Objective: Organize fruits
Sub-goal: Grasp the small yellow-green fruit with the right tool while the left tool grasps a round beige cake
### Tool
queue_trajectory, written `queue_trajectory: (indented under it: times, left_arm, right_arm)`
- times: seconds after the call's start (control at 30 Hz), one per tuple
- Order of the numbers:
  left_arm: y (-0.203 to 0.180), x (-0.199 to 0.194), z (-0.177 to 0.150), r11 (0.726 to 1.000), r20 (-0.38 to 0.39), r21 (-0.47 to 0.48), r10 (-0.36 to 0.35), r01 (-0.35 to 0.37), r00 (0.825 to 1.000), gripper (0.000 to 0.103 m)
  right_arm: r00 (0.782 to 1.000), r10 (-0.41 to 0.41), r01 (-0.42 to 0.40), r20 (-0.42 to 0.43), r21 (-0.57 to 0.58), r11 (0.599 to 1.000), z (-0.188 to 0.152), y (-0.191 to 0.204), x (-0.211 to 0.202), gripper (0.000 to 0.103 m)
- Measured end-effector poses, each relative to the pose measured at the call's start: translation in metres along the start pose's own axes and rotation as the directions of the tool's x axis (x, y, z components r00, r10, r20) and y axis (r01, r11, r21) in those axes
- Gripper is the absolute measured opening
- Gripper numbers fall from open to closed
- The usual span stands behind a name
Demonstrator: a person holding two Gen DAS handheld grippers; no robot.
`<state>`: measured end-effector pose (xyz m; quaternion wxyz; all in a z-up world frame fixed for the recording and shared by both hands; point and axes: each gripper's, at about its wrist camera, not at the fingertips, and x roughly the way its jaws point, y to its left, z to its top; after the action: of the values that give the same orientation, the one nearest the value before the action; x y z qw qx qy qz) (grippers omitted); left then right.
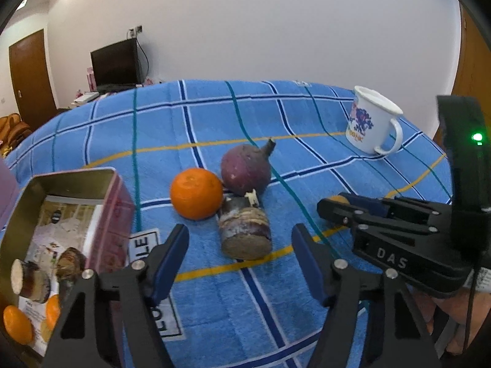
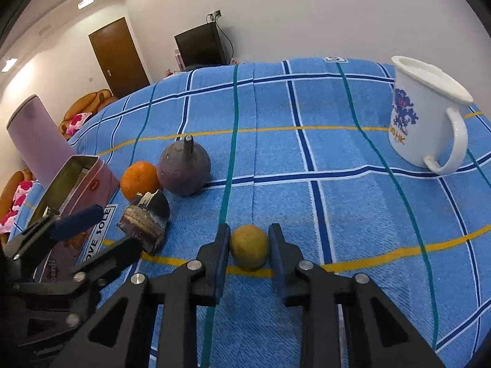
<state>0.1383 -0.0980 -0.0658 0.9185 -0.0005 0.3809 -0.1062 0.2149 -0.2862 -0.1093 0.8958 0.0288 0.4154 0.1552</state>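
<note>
My right fingers are clenched on a small yellow-orange round fruit resting on the blue checked blanket. My left fingers stand apart, gripping nothing, pointed at a dark cut chunk of root lying just ahead of them. Beside that chunk sit a bright orange tangerine and a round purple turnip with a stalk, touching one another. To the left, the open pink rectangular metal tin holds printed paper, two small oranges, a cut dark root piece and a brownish lump. A white enamel mug with a blue print stands well apart; its inside is hidden.
</note>
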Motion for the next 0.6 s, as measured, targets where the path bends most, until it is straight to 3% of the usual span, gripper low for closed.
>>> queue_trajectory:
  times: [0.1,0.17,0.6]
  left_arm:
    - [0.001,0.008,0.000,1.000,-0.030,-0.008,-0.018,0.018,0.999,0.058]
    - [0.000,0.013,0.000,0.999,-0.047,-0.005,-0.032,0.032,0.998,0.042]
    - [0.009,0.013,-0.002,0.996,-0.046,-0.046,-0.075,0.073,0.996,0.040]
  right_arm:
    - [1.000,-0.013,0.013,0.027,-0.006,1.000,-0.001,0.002,-0.006,0.027]
    - [0.998,-0.022,0.023,0.052,-0.016,1.000,-0.002,0.003,-0.012,0.027]
    - [0.994,-0.034,0.039,0.100,-0.053,0.998,-0.003,0.009,-0.022,0.027]
